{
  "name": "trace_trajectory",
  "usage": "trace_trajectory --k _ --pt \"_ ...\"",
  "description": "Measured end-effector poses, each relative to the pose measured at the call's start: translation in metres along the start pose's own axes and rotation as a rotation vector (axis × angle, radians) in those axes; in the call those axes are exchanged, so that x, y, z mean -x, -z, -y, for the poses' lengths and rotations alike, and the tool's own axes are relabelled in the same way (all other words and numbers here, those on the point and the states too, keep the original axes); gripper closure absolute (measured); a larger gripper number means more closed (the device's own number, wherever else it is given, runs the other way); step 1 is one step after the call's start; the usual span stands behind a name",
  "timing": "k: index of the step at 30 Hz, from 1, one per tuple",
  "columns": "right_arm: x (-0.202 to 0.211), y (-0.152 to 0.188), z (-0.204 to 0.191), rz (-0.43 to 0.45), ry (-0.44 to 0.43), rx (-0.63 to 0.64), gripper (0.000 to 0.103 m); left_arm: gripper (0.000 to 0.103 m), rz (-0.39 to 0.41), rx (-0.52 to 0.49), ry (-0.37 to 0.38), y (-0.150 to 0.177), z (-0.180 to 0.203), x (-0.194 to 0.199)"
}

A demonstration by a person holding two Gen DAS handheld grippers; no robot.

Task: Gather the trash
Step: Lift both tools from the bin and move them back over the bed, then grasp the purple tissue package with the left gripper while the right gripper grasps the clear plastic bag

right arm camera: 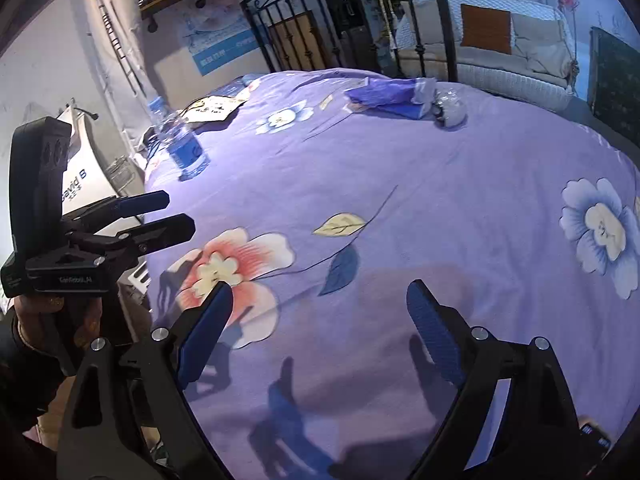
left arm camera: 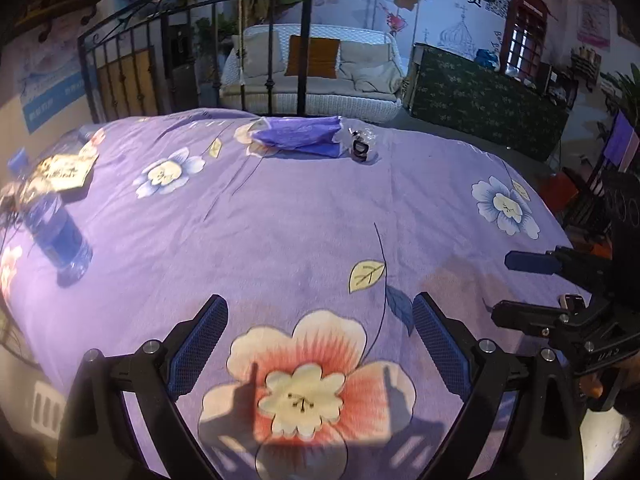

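A round table under a purple flowered cloth (left arm camera: 304, 216) carries the trash. A plastic water bottle (left arm camera: 56, 232) with a blue label stands at the left, also in the right wrist view (right arm camera: 186, 148). A yellowish wrapper (left arm camera: 64, 168) lies behind it. A purple plastic bag (left arm camera: 300, 136) lies at the far edge, with a small crumpled clear wrapper (left arm camera: 360, 142) beside it. My left gripper (left arm camera: 320, 320) is open and empty above the near part of the cloth. My right gripper (right arm camera: 320, 312) is open and empty too, to the right of the left one.
A black iron fence (left arm camera: 132, 64) and a white wicker sofa (left arm camera: 316, 72) stand behind the table. A counter with dark green cloth (left arm camera: 488, 108) is at the back right. A white sign stand (right arm camera: 84, 168) is left of the table.
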State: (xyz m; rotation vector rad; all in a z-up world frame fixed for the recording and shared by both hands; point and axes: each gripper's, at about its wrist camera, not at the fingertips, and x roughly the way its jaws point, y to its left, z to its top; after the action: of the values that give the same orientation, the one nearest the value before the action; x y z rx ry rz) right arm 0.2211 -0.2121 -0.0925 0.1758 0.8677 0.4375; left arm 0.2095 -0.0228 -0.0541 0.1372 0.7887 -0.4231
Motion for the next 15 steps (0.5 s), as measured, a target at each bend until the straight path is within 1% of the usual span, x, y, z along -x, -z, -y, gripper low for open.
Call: trace_trajectory --k 2,4,8,12,15 --pt "-0.006 -0.016 0.019 0.001 0.029 0.009 0.015 0.012 0.004 -0.061 0.006 -0.018 0.002 -0.016" --pt "-0.016 -0.034 0.038 -0.012 0.037 0.013 0.015 0.012 0.002 -0.125 0.006 -0.035 0.003 -0.035" --pt "-0.044 -0.072 0.073 -0.032 0.046 0.009 0.015 0.012 -0.007 -0.242 -0.034 -0.075 0.003 -0.081" --pt "-0.080 -0.117 0.103 -0.036 0.088 0.015 0.015 0.012 -0.029 -0.259 -0.052 -0.117 -0.009 -0.134" --pt "-0.109 -0.146 0.123 -0.042 0.107 0.009 0.015 0.012 -0.032 -0.308 -0.073 -0.137 -0.011 -0.170"
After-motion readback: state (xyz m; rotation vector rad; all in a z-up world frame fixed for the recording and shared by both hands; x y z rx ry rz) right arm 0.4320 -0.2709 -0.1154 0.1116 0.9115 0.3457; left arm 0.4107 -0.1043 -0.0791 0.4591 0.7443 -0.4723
